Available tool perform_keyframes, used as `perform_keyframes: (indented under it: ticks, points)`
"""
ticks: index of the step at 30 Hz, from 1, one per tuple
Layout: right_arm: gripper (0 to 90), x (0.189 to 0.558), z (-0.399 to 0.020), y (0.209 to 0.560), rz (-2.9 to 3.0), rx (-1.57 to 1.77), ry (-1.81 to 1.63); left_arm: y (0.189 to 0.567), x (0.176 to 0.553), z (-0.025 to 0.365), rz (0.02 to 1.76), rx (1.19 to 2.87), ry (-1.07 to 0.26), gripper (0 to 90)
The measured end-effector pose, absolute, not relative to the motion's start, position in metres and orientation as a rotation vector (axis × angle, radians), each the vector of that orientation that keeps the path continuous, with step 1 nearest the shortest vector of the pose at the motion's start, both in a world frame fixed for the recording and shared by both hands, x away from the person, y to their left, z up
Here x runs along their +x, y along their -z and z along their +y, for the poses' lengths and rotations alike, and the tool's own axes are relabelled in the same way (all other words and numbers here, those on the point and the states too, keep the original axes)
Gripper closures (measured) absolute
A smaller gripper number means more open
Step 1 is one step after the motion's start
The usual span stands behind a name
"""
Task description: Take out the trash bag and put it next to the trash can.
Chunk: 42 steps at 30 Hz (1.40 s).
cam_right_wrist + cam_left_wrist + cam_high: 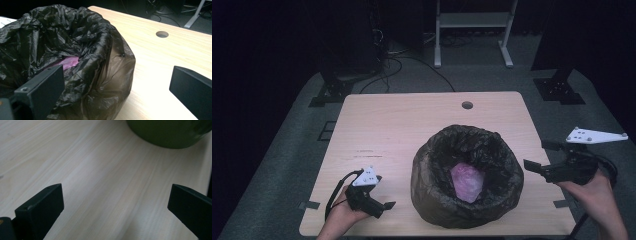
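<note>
Your right gripper (539, 156) hangs off the desk's right edge with its jaws spread wide and nothing between them, aimed left at the bin (467, 175). The bin sits just beside it, not touching, toward the near right of the desk (412, 120). In the right gripper view the bin's black liner (75, 50) bulges past the left jaw, crumpled over the rim, and something pink (68, 61) lies down inside; bare desk shows between the jaws, with the cable hole (162, 34) farther off. Your right hand (594, 192) grips from below and behind, the forearm coming in from the lower right corner. Your left gripper (384, 206) rests low at the near left of the desk, jaws also spread and empty, pointing right toward the bin's base, with a gap of bare wood between. In the left gripper view the bin's green wall (172, 132) stands at the top, well ahead of the jaws. Your left hand (343, 212) holds it from the near edge, wrist low.
</note>
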State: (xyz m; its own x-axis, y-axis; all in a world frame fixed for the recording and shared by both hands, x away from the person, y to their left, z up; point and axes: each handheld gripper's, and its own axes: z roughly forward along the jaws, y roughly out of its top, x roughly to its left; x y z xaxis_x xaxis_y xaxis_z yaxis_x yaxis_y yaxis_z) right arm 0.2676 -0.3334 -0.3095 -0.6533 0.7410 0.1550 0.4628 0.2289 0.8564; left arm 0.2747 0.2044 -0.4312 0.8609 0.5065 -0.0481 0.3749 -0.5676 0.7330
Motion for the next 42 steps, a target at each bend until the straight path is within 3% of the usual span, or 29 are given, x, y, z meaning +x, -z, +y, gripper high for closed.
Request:
perform_keyframes:
  ticks: [14, 37, 42]
  points:
    - [0.0, 0.268, -0.336, 0.311, 2.214, 1.143, -1.391, 0.378, 0.273, 0.185, 0.501, 2.131, -0.129, 0.0]
    - [0.0, 0.269, -0.337, 0.311, 2.212, 1.149, -1.379, 0.339, 0.29, 0.152, 0.318, 2.084, -0.08, 0.0]
    - [0.0, 0.269, -0.337, 0.311, 2.212, 1.154, -1.377, 0.337, 0.294, 0.143, 0.281, 2.083, -0.047, 3.4]
